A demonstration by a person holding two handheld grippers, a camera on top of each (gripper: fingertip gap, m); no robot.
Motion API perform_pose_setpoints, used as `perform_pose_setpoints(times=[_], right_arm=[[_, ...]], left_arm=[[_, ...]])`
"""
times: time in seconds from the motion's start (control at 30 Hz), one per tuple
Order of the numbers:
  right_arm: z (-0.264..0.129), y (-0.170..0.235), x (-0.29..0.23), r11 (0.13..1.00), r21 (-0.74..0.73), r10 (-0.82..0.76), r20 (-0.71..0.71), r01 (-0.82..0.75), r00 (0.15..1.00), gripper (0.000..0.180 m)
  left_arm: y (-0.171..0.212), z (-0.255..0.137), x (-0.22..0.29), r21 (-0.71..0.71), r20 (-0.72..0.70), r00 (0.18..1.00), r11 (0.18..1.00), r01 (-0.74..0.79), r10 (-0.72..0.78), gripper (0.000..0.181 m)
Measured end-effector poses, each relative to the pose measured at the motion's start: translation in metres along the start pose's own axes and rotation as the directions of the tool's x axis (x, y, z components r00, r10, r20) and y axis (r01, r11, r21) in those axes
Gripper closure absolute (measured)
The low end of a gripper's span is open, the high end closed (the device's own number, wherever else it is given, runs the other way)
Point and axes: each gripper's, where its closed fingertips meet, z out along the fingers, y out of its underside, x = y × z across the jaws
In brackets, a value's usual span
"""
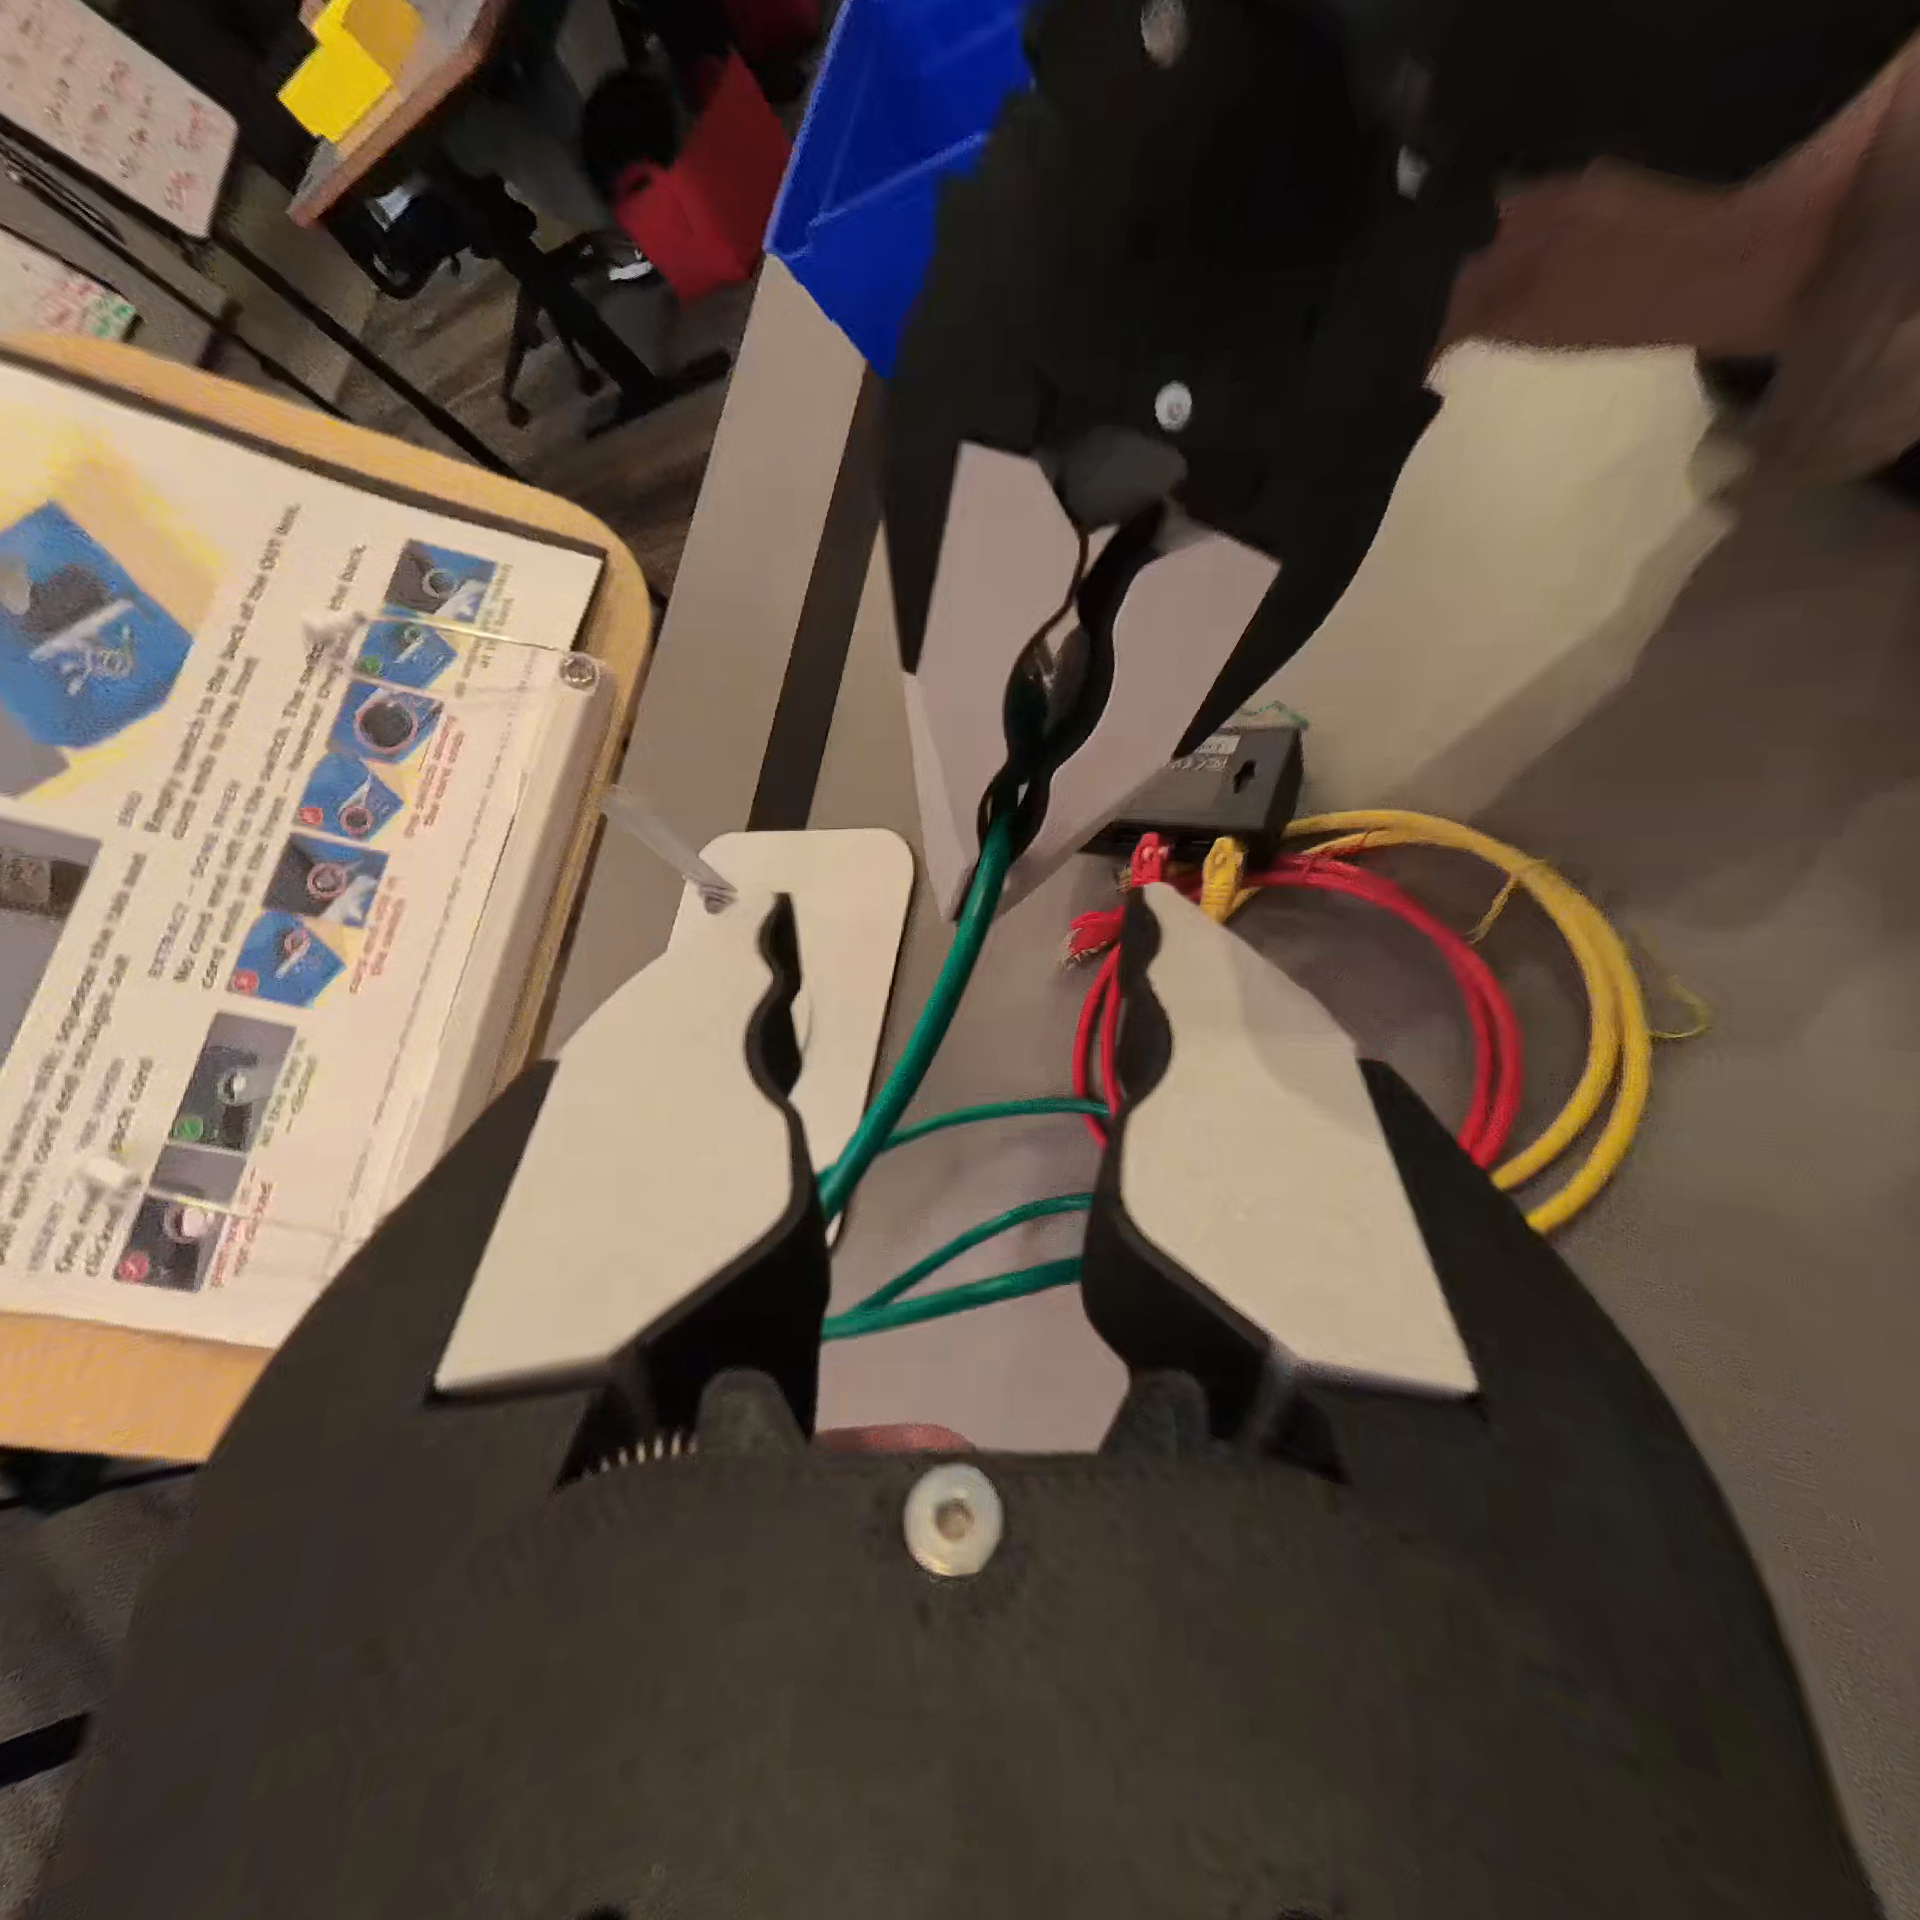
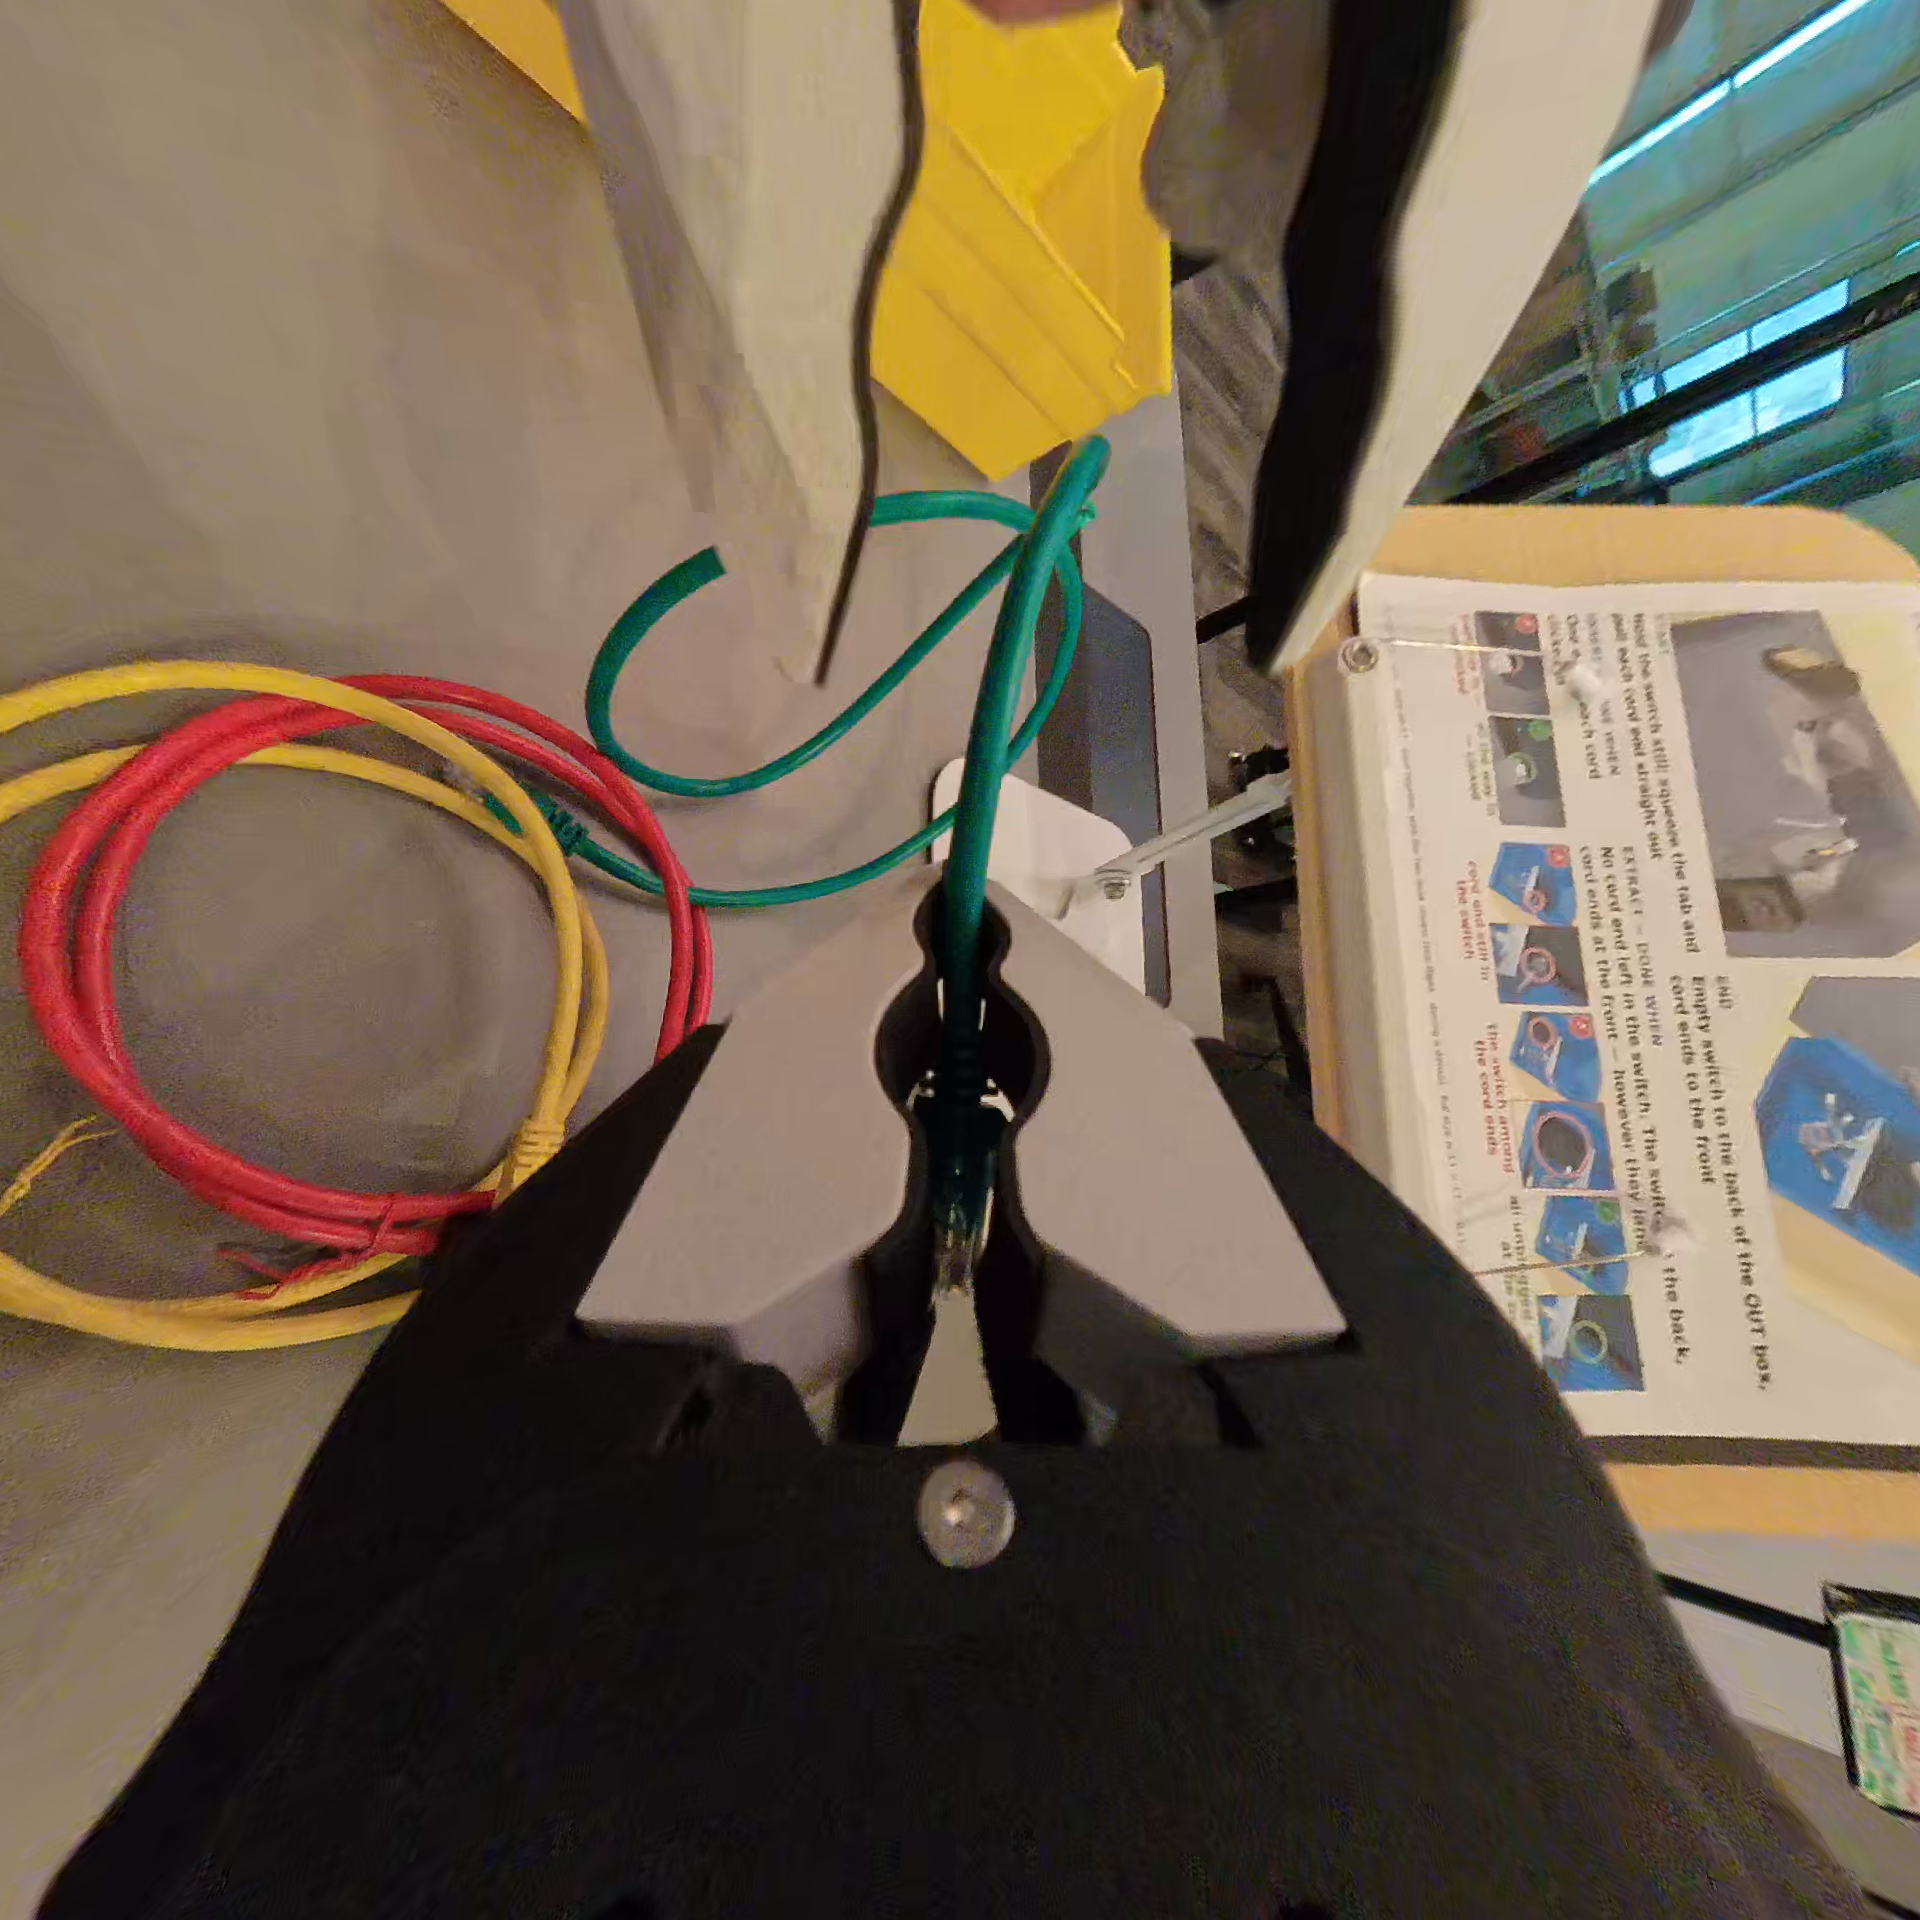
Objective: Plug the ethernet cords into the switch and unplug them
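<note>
The switch (image 1: 1210, 795) is a small black box that lies on the grey bench (image 1: 1714, 1351), at the far side of the cords. It carries a small label, but the writing on it cannot be made out. Two cord ends sit at its front edge, one red plug (image 1: 1148, 857) and one yellow plug (image 1: 1224, 862); whether they are fully pushed in cannot be told.

There are three ethernet cords, one of each colour. The red cord (image 2: 125, 1060) and the yellow cord (image 2: 260, 1320) lie coiled together on the bench just beside the switch, the loops one over the other. The green cord (image 2: 831, 727) lies in loose curves nearer to the bench edge, and one end of it rises from the bench.

The right hand-held gripper (image 2: 961, 997) is closed on the green cord: the cord runs between its two grey fingers (image 2: 790, 1132) and the clear plug at the end of the cord points back toward the camera. In the left wrist view the same right hand-held gripper (image 1: 1023, 800) hangs above the bench with the green cord coming down from it.

The left hand-held gripper (image 1: 956, 1039) is wide open and holds nothing; loops of the green cord show in the gap between its fingers, on the bench below.

Beside the bench stands one wooden table (image 1: 582, 520) with one printed instruction sheet (image 1: 260, 831) full of small photos and text under a clear plate. Farther away there are one blue bin (image 1: 883, 177) and one yellow bin (image 2: 1029, 270).
</note>
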Motion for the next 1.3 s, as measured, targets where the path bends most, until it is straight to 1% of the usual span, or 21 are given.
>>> perform_pose_setpoints(times=[0.03,0.1,0.17,0.23,0.3,0.37,0.43,0.5,0.6,0.7,0.8,0.87,0.9,0.97,1.0,1.07,1.1,1.2,1.23,1.27,1.3], right_arm=[[-0.002,-0.003,0.001,1.0,0.012,-0.011,-0.011,0.012,1.0,0.18],[-0.006,-0.007,0.006,1.0,0.026,-0.017,-0.035,0.018,0.999,0.18],[-0.009,-0.011,0.008,0.999,0.038,-0.033,-0.046,0.035,0.998,0.18],[-0.009,-0.013,0.006,0.998,0.034,-0.055,-0.048,0.057,0.997,0.18],[-0.009,-0.015,0.01,0.998,0.034,-0.058,-0.072,0.061,0.996,0.18],[-0.01,-0.018,0.017,0.998,0.047,-0.034,-0.107,0.039,0.994,0.178],[-0.013,-0.017,0.024,0.999,0.037,-0.008,-0.128,0.013,0.992,0.159],[-0.023,-0.016,0.032,0.999,0.051,-0.002,-0.151,0.01,0.989,0.148],[-0.041,-0.008,0.044,0.995,0.077,0.076,-0.139,-0.065,0.987,0.133],[-0.062,0.001,0.052,0.975,0.151,0.178,-0.084,-0.164,0.98,0.131],[-0.078,0.005,0.048,0.913,0.255,0.309,0.079,-0.319,0.948,0.129],[-0.087,0.001,0.044,0.836,0.325,0.388,0.22,-0.442,0.895,0.13],[-0.091,-0.002,0.043,0.783,0.351,0.425,0.301,-0.514,0.854,0.131],[-0.094,-0.002,0.045,0.658,0.341,0.515,0.447,-0.672,0.731,0.133],[-0.096,-0.003,0.042,0.607,0.318,0.526,0.528,-0.729,0.667,0.134],[-0.092,0.004,0.045,0.506,0.253,0.593,0.591,-0.824,0.546,0.138],[-0.095,0.002,0.042,0.465,0.232,0.58,0.649,-0.854,0.492,0.136],[-0.094,0.004,0.05,0.331,0.206,0.592,0.714,-0.921,0.373,0.144],[-0.097,0.001,0.049,0.309,0.207,0.566,0.744,-0.928,0.355,0.147],[-0.094,0.003,0.05,0.295,0.194,0.579,0.742,-0.936,0.337,0.15],[-0.089,0.007,0.046,0.305,0.165,0.596,0.735,-0.938,0.323,0.156]], left_arm=[[0.003,0.007,0.002,-0.023,0.003,1.0,1.0,-0.02,0.02,0.129],[0.005,0.014,0.017,-0.032,-0.078,0.996,0.999,-0.044,0.041,0.134],[0.009,0.018,0.009,-0.059,-0.023,0.998,0.997,-0.052,0.05,0.149],[0.009,0.017,0.003,-0.056,0.006,0.999,0.997,-0.051,0.051,0.17],[0.008,0.015,0.001,-0.046,0.015,0.999,0.998,-0.046,0.046,0.172],[0.005,0.012,-0.003,-0.041,0.052,0.995,0.995,-0.089,0.091,0.174],[0.006,0.011,-0.009,-0.07,0.107,0.985,0.989,-0.127,0.134,0.175],[0.008,0.01,-0.012,-0.095,0.143,0.973,0.982,-0.166,0.179,0.175],[0.005,0.007,-0.019,-0.111,0.2,0.954,0.973,-0.204,0.223,0.175],[0.0,0.004,-0.024,-0.13,0.266,0.922,0.959,-0.253,0.28,0.175],[-0.013,0.003,-0.022,-0.096,0.313,0.888,0.942,-0.322,0.336,0.175],[-0.018,0.004,-0.02,-0.112,0.343,0.851,0.917,-0.384,0.398,0.175],[-0.02,0.004,-0.021,-0.134,0.368,0.828,0.905,-0.403,0.423,0.175],[-0.026,0.005,-0.02,-0.158,0.406,0.783,0.88,-0.447,0.471,0.175],[-0.029,0.005,-0.022,-0.178,0.438,0.754,0.869,-0.461,0.489,0.175],[-0.03,0.009,-0.024,-0.22,0.465,0.719,0.854,-0.471,0.517,0.175],[-0.032,0.011,-0.024,-0.23,0.483,0.697,0.845,-0.483,0.53,0.175],[-0.033,0.018,-0.022,-0.252,0.5,0.663,0.825,-0.505,0.558,0.175],[-0.034,0.02,-0.02,-0.249,0.496,0.662,0.822,-0.511,0.562,0.175],[-0.033,0.021,-0.02,-0.252,0.497,0.659,0.821,-0.513,0.564,0.175],[-0.035,0.02,-0.022,-0.254,0.512,0.649,0.821,-0.511,0.562,0.175]])
